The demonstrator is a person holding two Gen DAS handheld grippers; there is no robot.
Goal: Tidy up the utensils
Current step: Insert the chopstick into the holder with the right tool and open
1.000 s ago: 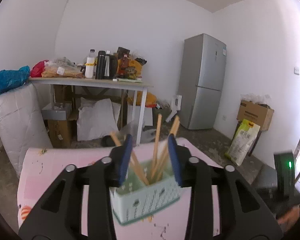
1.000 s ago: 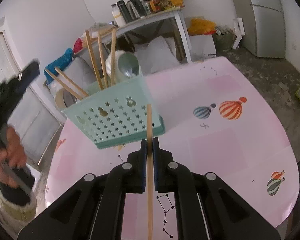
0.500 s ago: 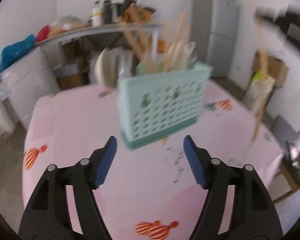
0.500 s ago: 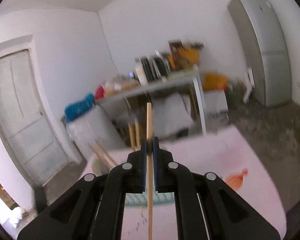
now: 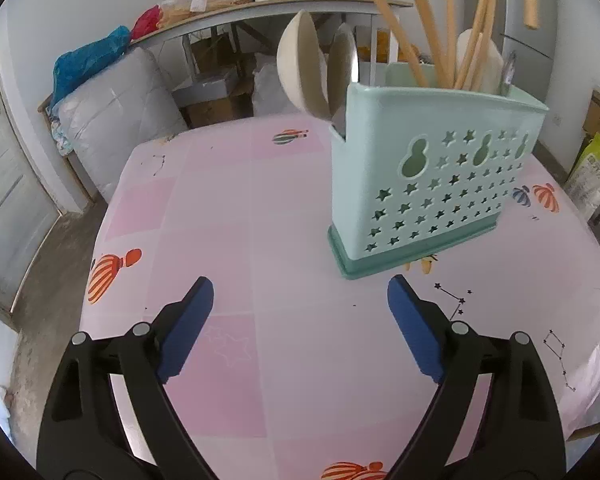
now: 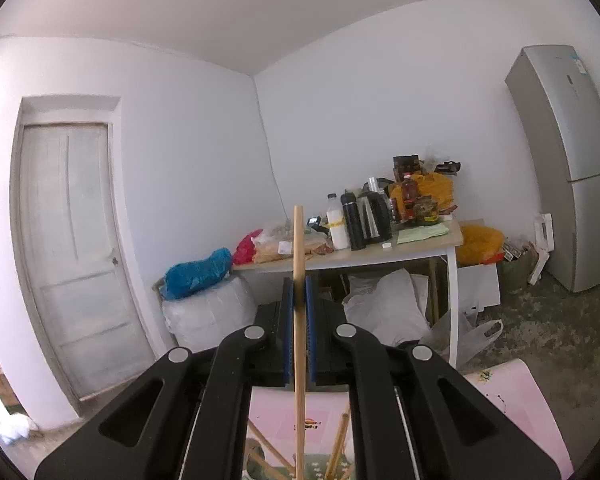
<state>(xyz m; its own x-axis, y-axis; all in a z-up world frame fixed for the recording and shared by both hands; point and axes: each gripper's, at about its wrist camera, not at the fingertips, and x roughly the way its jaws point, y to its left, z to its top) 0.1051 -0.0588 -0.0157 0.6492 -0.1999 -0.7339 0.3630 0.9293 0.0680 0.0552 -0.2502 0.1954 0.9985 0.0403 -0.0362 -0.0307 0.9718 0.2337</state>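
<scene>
While the right tongs clamp a single wooden chopstick between their blue pads, holding it upright above the holder whose rim and sticks just show at the bottom of the right wrist view, the left tongs have just been opening and now stand wide with nothing between them – low over the pink tabletop, short of the mint-green utensil holder. That holder stands on the tabletop with several chopsticks leaning in its compartments and a pale spoon and a metal one at its near end. The step in hand looks to be dropping this chopstick in with the others – the next move calls for lowering its tip into the chopstick compartment, not the spoon end, and letting go only once it is inside; the left tongs could steady the light holder against tipping
</scene>
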